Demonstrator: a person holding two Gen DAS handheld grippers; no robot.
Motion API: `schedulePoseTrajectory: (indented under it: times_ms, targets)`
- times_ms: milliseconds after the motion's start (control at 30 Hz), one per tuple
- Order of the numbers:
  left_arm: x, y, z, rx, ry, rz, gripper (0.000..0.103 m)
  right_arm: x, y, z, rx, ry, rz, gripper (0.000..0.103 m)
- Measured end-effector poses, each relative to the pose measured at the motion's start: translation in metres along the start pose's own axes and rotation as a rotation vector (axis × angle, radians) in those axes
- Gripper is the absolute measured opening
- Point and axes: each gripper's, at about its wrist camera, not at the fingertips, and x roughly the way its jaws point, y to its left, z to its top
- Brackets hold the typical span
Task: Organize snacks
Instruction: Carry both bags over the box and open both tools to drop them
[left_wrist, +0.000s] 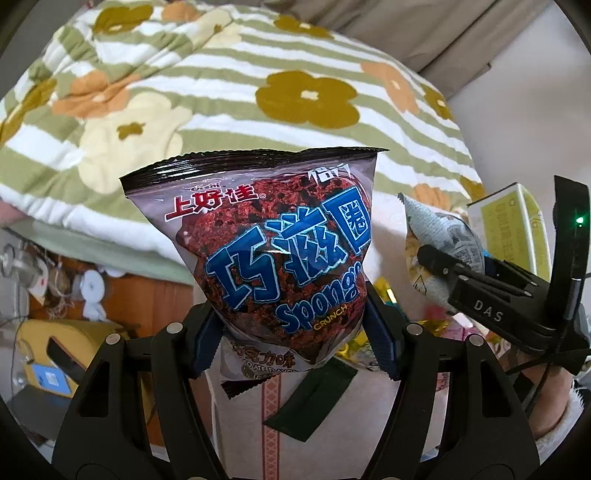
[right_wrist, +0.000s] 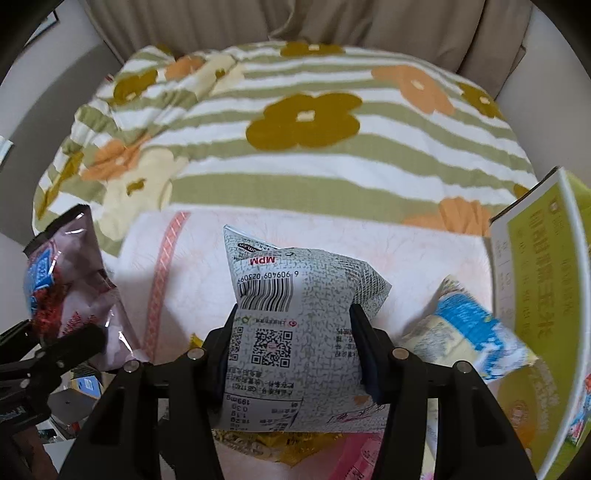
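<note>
Both tongs loaded: left gripper (left_wrist: 295, 332) clamped on the low end of a chocolate snack bag (left_wrist: 269, 251), right gripper (right_wrist: 295, 343) squeezing a grey packet (right_wrist: 295, 332), both held up over the pink cloth (right_wrist: 295, 236) beside the yellow box (right_wrist: 539, 295). Puffy, slick bags, so could easily slip out or pop if squeezed harder.
</note>
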Motion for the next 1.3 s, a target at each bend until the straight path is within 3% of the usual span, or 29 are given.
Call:
schedulePoseTrajectory:
  times_ms: [333, 667, 1033, 1300]
  targets:
    - [-0.055, -0.061, 0.017, 0.125, -0.113, -0.027, 0.065, -0.094, -0.024, -0.002, 0.054, -0.187, 0.033, 0.05]
    - [-0.082, -0.178, 0.023, 0.252, -0.2, -0.091, 0.065, -0.17, -0.11, -0.02, 0.119, -0.325, 0.012, 0.05]
    - [-0.039, -0.343, 0.003, 0.27, -0.171, -0.163, 0.065, -0.208, -0.261, -0.047, 0.146, -0.363, 0.016, 0.05]
    - [0.03, -0.431, 0.004, 0.282, -0.066, -0.147, 0.065, -0.194, -0.345, -0.049, 0.164, -0.313, 0.039, 0.05]
